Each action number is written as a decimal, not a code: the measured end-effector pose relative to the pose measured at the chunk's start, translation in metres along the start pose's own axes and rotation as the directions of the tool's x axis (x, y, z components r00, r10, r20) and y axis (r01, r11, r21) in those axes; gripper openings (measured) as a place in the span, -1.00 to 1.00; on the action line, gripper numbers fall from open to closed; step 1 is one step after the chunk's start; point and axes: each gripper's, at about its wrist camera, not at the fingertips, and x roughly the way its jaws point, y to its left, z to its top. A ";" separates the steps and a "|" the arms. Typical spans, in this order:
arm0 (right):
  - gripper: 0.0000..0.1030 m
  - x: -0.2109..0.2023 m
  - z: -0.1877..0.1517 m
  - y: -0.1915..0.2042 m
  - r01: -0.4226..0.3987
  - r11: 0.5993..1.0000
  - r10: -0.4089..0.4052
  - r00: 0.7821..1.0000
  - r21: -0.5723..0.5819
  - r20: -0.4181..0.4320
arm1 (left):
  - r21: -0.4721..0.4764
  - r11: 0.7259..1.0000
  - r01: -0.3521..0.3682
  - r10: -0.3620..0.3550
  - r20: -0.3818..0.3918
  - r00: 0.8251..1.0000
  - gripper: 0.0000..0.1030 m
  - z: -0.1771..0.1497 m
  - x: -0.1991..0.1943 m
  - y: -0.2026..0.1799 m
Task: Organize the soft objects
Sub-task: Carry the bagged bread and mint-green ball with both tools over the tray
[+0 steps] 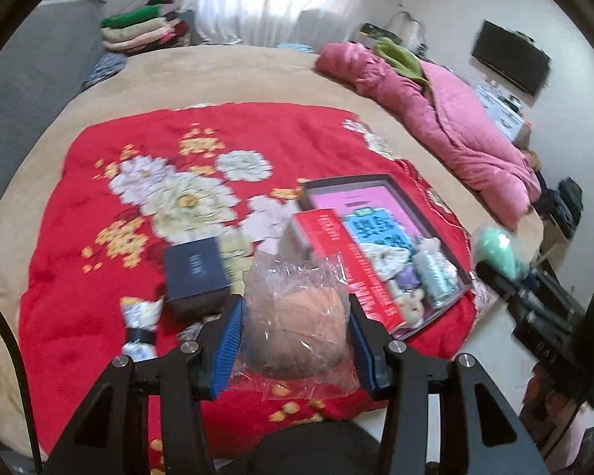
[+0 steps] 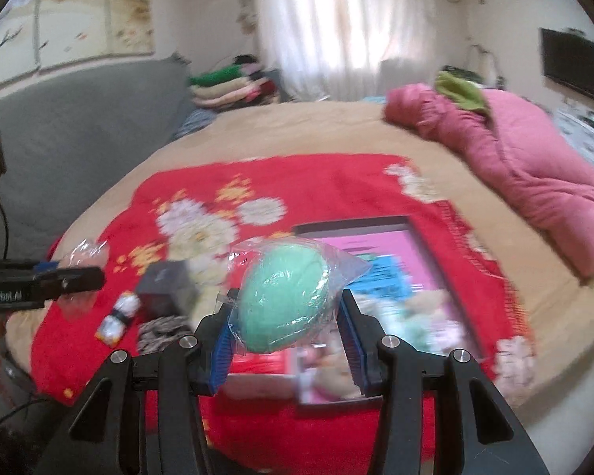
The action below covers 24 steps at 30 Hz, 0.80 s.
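We are in a bedroom, over a bed (image 1: 225,75) with a tan cover and a red floral blanket (image 1: 146,150) spread on it; a rumpled pink quilt (image 1: 447,118) lies along the far side, and folded clothes (image 1: 138,31) are stacked by the curtained window.

Our left gripper (image 1: 295,332) has its jaws set narrow around a peach-coloured soft ball (image 1: 297,328) sealed in a crinkly clear bag, held above the near edge of the blanket. Our right gripper (image 2: 287,312) holds a mint-green soft ball (image 2: 285,297) in the same kind of wrapper, above the shallow dark tray (image 2: 348,226) with the pink lining. Both balls look light and spongy. The ribbed blue pads bite at the widest part and seem to dent them a little. We judge that the film is slippery and loose, so the hold should stay on the ball's body and not on the flapping bag corners, and the squeeze should stay gentle.

In the left view the tray (image 1: 338,181) already carries a long red box (image 1: 348,261), a blue patterned pack and some small plush pieces, all blurred. On the blanket beside it stand a stiff navy box (image 1: 196,273) and a small twisted packet (image 1: 140,324) with a dark band.
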 end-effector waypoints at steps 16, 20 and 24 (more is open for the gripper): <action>-0.05 -0.018 0.011 -0.093 0.081 0.992 -0.085 0.996 0.094 0.035 | 0.161 0.984 0.074 -0.052 -0.132 0.990 -0.04 0.023 0.088 -0.109; -0.05 -0.012 0.011 -0.101 0.083 0.992 -0.086 0.996 0.091 0.029 | 0.166 0.984 0.066 -0.037 -0.169 0.985 -0.04 0.025 0.111 -0.120; -0.05 -0.005 0.010 -0.112 0.095 0.991 -0.097 0.995 0.092 0.017 | 0.168 0.984 0.053 -0.020 -0.195 0.981 -0.04 0.028 0.131 -0.129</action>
